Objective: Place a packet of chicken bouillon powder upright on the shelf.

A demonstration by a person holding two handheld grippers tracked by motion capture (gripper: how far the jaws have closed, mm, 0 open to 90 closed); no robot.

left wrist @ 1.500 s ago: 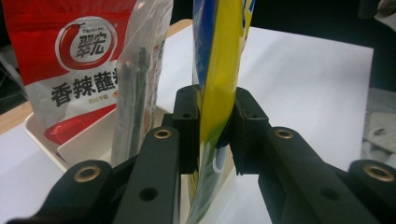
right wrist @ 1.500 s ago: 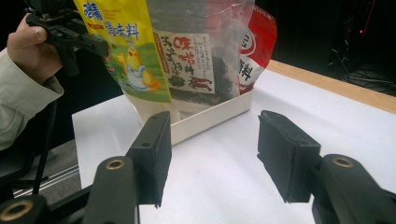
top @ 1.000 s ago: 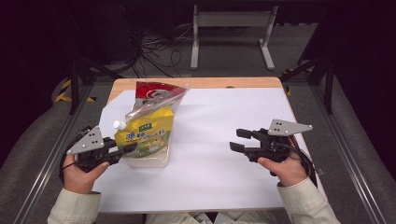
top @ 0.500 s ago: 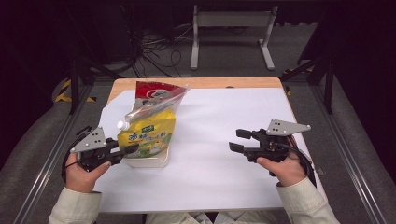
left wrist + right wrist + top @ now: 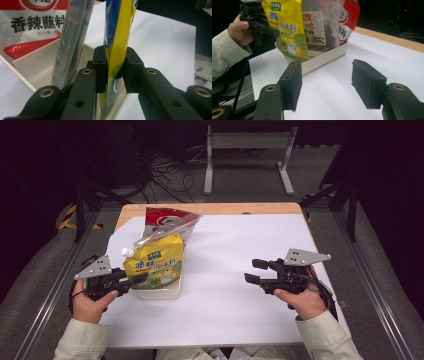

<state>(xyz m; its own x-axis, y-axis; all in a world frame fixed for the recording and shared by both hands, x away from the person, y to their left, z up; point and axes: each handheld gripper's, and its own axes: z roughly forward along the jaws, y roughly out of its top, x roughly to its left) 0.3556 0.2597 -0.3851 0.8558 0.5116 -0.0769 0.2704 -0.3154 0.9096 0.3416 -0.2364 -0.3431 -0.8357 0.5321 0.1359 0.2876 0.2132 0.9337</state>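
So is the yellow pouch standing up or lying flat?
Standing up: the yellow pouch stands in the white tray, pinched by the left gripper.

Bright, evenly lit table (image 5: pixel 225 270) against dark surroundings; close views slightly soft.

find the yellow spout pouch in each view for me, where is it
High view: yellow pouch left of centre, upright at the front of the white tray.
Left gripper view: edge-on at centre, pinched between the left gripper's fingers.
Right gripper view: upper left, foremost in the tray.
Shared landmark: the red packet behind it.
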